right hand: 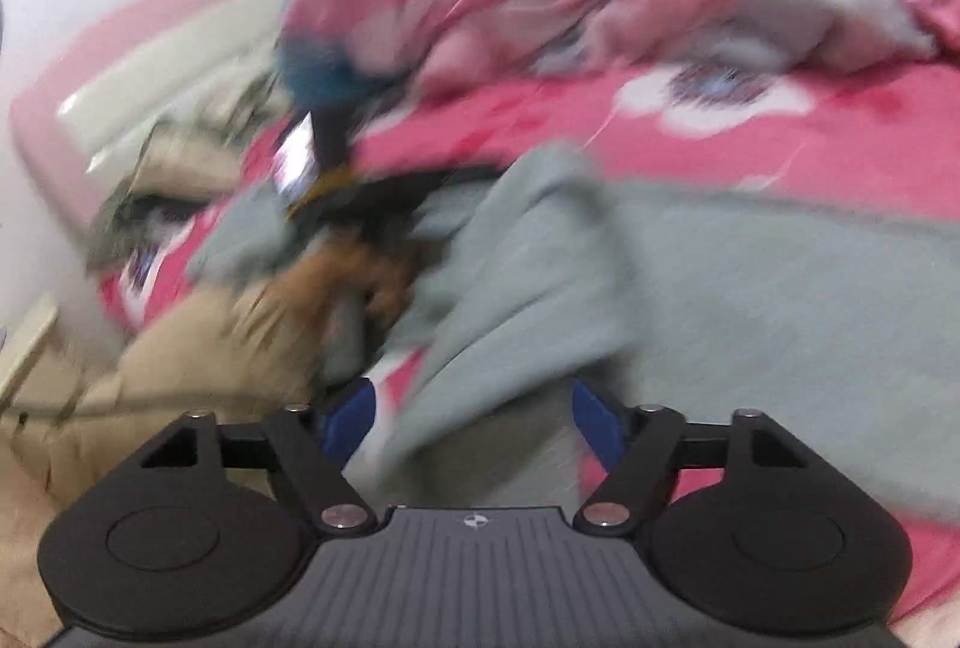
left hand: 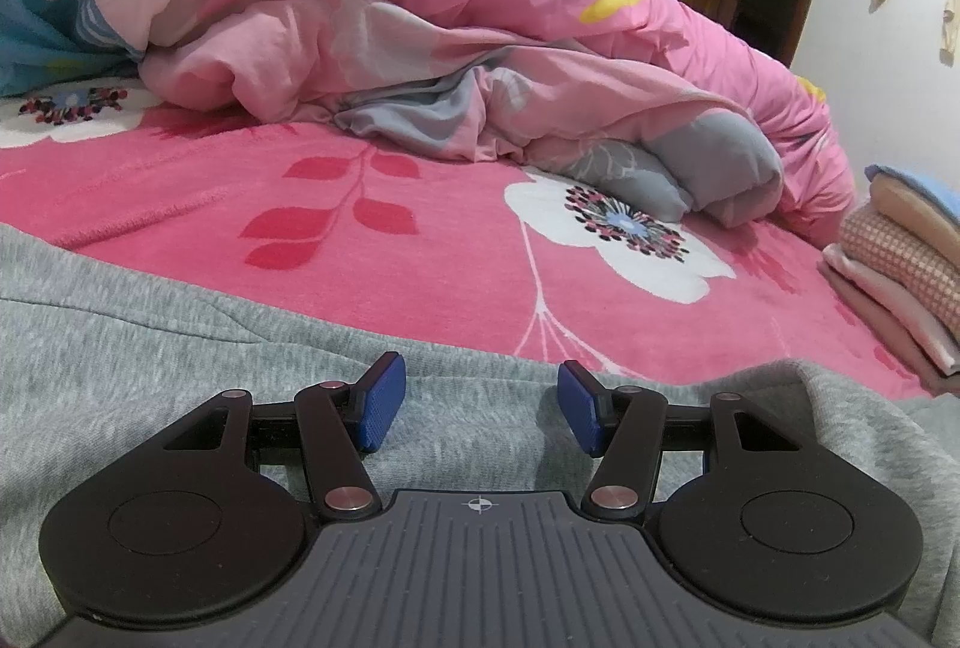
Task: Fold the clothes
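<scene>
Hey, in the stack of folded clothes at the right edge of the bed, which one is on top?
The blue piece tops the folded stack. Under it lie a tan one, then a checked one, with pale pink layers at the bottom.

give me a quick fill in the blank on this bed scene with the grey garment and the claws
1. The garment under the left claw is ____ in colour.
2. The left claw's pads stand ____, gripping nothing.
3. The blanket under the garment is mostly ____.
4. Folded cloths lie in a ____ at the bed's edge.

Missing words: grey; apart; pink; stack
</scene>
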`<state>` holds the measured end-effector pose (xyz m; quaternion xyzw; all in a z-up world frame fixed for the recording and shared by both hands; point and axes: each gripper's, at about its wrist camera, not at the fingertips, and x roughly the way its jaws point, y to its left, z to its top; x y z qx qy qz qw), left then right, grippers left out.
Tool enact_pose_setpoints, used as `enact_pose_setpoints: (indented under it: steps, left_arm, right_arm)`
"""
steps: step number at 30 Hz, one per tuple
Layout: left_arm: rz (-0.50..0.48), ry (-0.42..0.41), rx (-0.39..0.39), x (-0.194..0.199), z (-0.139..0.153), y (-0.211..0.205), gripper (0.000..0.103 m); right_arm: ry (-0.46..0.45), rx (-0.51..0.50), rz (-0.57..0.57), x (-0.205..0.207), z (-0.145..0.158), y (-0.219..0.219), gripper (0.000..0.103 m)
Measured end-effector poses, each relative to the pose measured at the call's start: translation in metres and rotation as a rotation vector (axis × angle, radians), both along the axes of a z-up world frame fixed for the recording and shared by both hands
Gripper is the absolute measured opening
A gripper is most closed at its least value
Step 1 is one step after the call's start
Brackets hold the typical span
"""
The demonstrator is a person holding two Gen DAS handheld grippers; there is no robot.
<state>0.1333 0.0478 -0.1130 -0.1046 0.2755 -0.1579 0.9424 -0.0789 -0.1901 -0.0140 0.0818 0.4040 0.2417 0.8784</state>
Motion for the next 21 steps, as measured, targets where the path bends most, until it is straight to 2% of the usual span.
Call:
enact_pose_setpoints:
  steps: [5,9,11,12,13,15,19,21]
  left_arm:
    - [0.001,-0.001,0.001,-0.001,0.0,-0.001,0.056]
    - [0.001,-0.001,-0.003,-0.002,0.0,-0.001,0.056]
    - [0.001,-0.001,-0.005,-0.002,0.0,-0.002,0.056]
    - [0.001,-0.001,-0.005,-0.001,0.0,-0.001,0.056]
    - [0.001,-0.001,-0.004,-0.001,0.0,0.0,0.056]
    - [0.002,-0.001,-0.001,-0.001,-0.001,0.0,0.056]
    - [0.002,-0.002,-0.002,-0.002,-0.001,0.0,0.056]
    - [0.002,-0.002,0.0,-0.002,-0.001,0.0,0.056]
  right_arm:
    - [0.186,0.034,-0.06,0.005,-0.038,0.023,0.079]
    - [0.207,0.023,-0.154,0.015,-0.061,0.047,0.078]
    - [0.184,-0.009,-0.193,0.011,-0.059,0.048,0.06]
    - [0.171,-0.009,-0.206,0.009,-0.057,0.044,0.036]
    - [0.165,0.021,-0.214,0.008,-0.054,0.038,0.005]
    - [0.156,0.143,-0.239,0.005,-0.045,0.016,0.005]
    - [-0.009,0.367,-0.328,-0.008,-0.012,-0.043,0.004]
    - [-0.085,0.466,-0.415,-0.012,0.0,-0.083,0.004]
